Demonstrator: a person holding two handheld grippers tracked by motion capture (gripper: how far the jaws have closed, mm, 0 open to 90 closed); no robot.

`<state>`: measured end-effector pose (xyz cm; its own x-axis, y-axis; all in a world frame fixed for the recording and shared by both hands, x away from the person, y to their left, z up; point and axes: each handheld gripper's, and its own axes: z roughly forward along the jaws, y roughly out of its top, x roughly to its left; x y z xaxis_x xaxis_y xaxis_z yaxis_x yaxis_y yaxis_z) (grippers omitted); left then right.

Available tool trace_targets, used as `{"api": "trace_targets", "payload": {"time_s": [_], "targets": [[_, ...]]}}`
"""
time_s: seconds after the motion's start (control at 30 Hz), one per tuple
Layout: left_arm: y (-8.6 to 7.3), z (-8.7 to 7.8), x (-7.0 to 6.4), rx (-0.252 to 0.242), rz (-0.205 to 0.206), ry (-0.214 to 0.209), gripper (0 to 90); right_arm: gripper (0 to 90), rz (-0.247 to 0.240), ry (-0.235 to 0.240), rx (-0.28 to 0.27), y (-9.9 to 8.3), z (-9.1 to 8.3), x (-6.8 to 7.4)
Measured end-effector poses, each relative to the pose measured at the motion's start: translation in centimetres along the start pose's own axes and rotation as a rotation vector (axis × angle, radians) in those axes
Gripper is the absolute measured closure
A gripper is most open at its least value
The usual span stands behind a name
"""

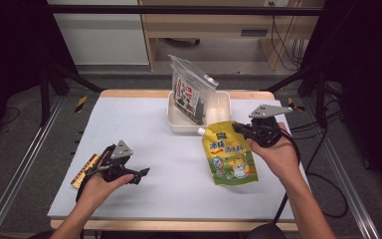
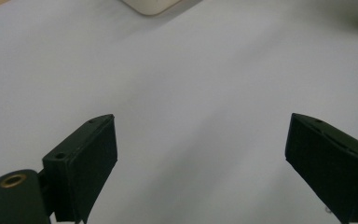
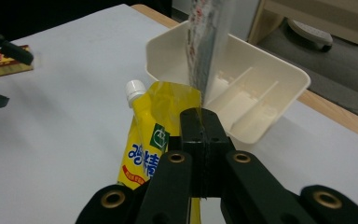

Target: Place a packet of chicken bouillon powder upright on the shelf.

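Note:
A yellow spouted pouch [image 1: 229, 158] with a white cap [image 1: 200, 131] lies on the pale mat right of centre. My right gripper [image 1: 239, 129] is shut on its top edge. In the right gripper view the jaws [image 3: 200, 122] pinch the pouch [image 3: 148, 151] beside its cap [image 3: 134, 89]. My left gripper [image 1: 143, 173] is held low at the front left, open, jaws pointing right, with nothing between them. Its pads [image 2: 91, 161] stand wide apart over bare mat.
A cream divided bin [image 1: 221, 110] stands at the back centre with a clear printed bag [image 1: 191, 92] upright in it; both show close ahead of the pouch [image 3: 265, 84]. A flat red-and-gold packet [image 1: 83, 170] lies by the left hand.

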<state>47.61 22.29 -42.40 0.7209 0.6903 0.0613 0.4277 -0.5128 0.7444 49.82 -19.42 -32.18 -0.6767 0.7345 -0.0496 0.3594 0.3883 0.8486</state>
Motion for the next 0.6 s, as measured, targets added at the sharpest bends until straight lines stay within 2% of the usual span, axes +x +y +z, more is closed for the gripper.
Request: {"api": "trace_targets", "payload": {"time_s": [0.13, 0.2, 0.33, 0.6], "targets": [[1.3, -0.6, -0.1, -0.009, 0.016, -0.032, 8.8, 90.0, -0.042, 0.041, -0.005, 0.8, 0.4, 1.0], [2.1, -1.1, -0.1, -0.01, 0.038, -0.045, 8.8, 90.0, -0.057, 0.062, -0.009, 1.0, 0.4, 1.4], [3.6, -1.9, -0.1, -0.019, 0.064, -0.067, 9.2, 90.0, -0.076, 0.096, -0.017, 1.4, 0.3, 2.0], [5.8, -2.7, -0.2, -0.022, 0.094, -0.086, 10.0, 90.0, -0.126, 0.136, -0.021, 1.8, -0.1, 3.3]]}}
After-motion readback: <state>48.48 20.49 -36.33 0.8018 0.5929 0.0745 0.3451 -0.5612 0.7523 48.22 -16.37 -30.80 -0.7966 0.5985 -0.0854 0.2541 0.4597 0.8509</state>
